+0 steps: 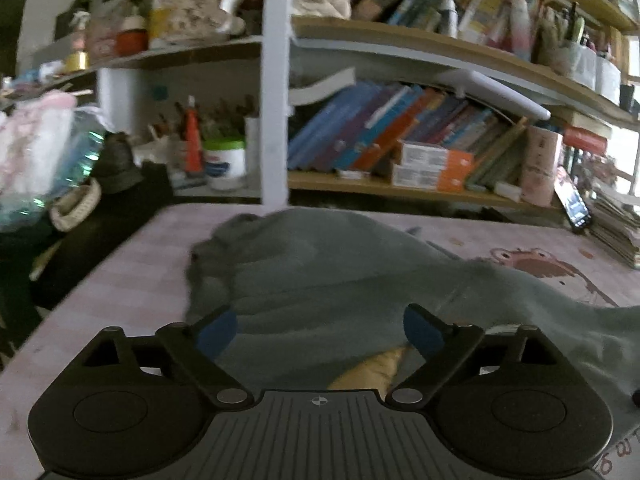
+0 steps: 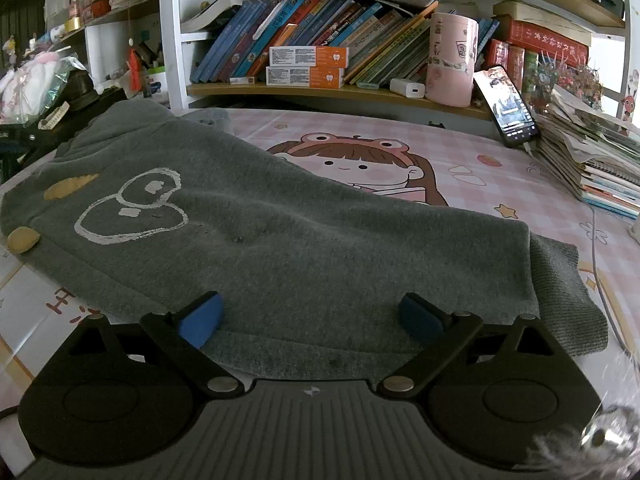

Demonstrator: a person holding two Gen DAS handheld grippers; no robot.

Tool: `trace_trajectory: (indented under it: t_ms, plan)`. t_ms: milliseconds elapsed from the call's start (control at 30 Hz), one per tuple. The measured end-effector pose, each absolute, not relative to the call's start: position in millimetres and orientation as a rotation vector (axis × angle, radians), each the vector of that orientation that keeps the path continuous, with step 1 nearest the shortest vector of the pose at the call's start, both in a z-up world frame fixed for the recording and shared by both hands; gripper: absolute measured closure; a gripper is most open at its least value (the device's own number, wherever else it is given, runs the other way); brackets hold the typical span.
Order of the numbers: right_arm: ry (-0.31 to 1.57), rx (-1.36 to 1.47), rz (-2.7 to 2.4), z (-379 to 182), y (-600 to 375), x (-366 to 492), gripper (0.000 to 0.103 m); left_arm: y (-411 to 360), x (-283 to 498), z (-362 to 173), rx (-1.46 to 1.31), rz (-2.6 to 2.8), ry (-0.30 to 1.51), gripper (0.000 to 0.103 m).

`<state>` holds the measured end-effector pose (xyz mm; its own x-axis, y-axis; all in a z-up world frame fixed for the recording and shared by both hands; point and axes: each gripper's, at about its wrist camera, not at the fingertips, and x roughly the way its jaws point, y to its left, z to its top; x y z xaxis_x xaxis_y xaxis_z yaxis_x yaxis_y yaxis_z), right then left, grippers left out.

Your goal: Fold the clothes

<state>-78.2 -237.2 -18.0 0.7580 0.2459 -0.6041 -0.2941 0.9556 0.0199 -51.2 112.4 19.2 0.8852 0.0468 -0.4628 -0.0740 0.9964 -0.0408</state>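
A grey sweatshirt (image 2: 280,232) with a white outline print (image 2: 132,208) and yellow patches lies folded lengthwise on the pink cartoon table mat (image 2: 480,168). Its ribbed hem (image 2: 568,300) points right. My right gripper (image 2: 312,316) is open, just above the garment's near edge. In the left wrist view the same grey sweatshirt (image 1: 340,280) lies bunched, with a yellow patch (image 1: 376,368) below the gripper. My left gripper (image 1: 320,332) is open above it, holding nothing.
A bookshelf (image 2: 320,92) full of books runs along the table's far edge. A pink cylinder (image 2: 450,60), a phone (image 2: 508,108) and a stack of books (image 2: 592,152) stand at the right. A dark chair with clutter (image 1: 100,200) is at the left.
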Motion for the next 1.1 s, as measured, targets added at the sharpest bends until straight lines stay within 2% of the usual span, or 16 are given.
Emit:
trace_trajectory:
  t_ms: [167,433,633,800,1100]
  plan:
    - [0.656,-0.079,0.300,-17,-237,-75,0.006,106,-43,11,-0.077,0.009,0.485,0.002]
    - [0.625,0.001,0.302,7,-242,-47,0.009,104,-33,-4,-0.090,-0.027,0.503,0.001]
    - [0.598,0.123,0.345,30,-230,1,0.018,105,-34,-12,-0.089,-0.030,0.499,0.000]
    - [0.638,0.181,0.405,31,-195,54,0.039,109,-37,-11,-0.110,-0.034,0.477,0.000]
    - [0.820,0.290,0.437,12,-145,142,0.043,114,-28,-15,-0.139,0.026,0.542,0.000]
